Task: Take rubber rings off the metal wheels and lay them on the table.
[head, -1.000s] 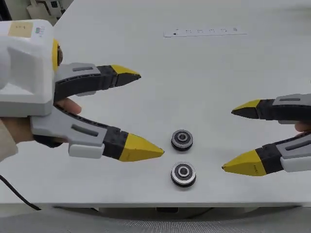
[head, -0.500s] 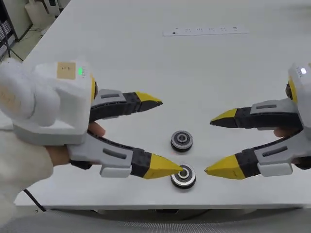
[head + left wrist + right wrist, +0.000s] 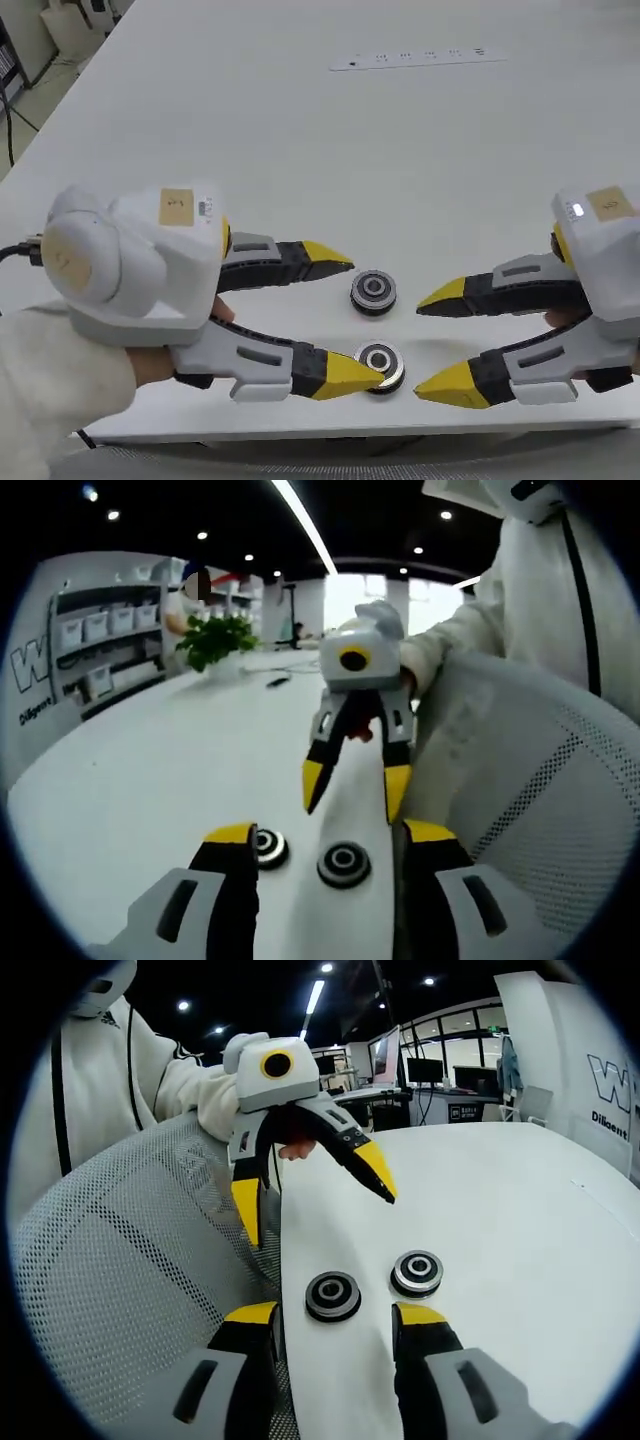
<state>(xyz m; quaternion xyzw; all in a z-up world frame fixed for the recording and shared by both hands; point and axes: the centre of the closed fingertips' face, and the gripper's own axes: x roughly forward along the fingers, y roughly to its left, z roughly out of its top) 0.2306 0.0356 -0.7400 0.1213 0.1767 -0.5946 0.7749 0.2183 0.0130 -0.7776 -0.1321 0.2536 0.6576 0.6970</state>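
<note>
Task unstarted: two small round metal wheels (image 3: 373,291), one at 6 o'clock of the other on the white table (image 3: 300,130), wear their black rubber rings (image 3: 357,292); your yellow-tipped left gripper (image 3: 365,318) at 9 o'clock and right gripper (image 3: 419,348) at 3 o'clock gape empty.

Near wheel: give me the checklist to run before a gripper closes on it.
1. Both grippers open: ok; left gripper and right gripper have jaws spread.
2. Near wheel between the left jaws: ok in the left gripper view.
3. Rubber ring on it: ok, dark band round the rim.
4. Left lower fingertip off the wheel: cannot tell; they overlap in the head view.
5. Far wheel out of the closing path: not ok, it sits by the upper left tip.
6. Margin to table edge: not ok, the near wheel lies close to it.
</note>
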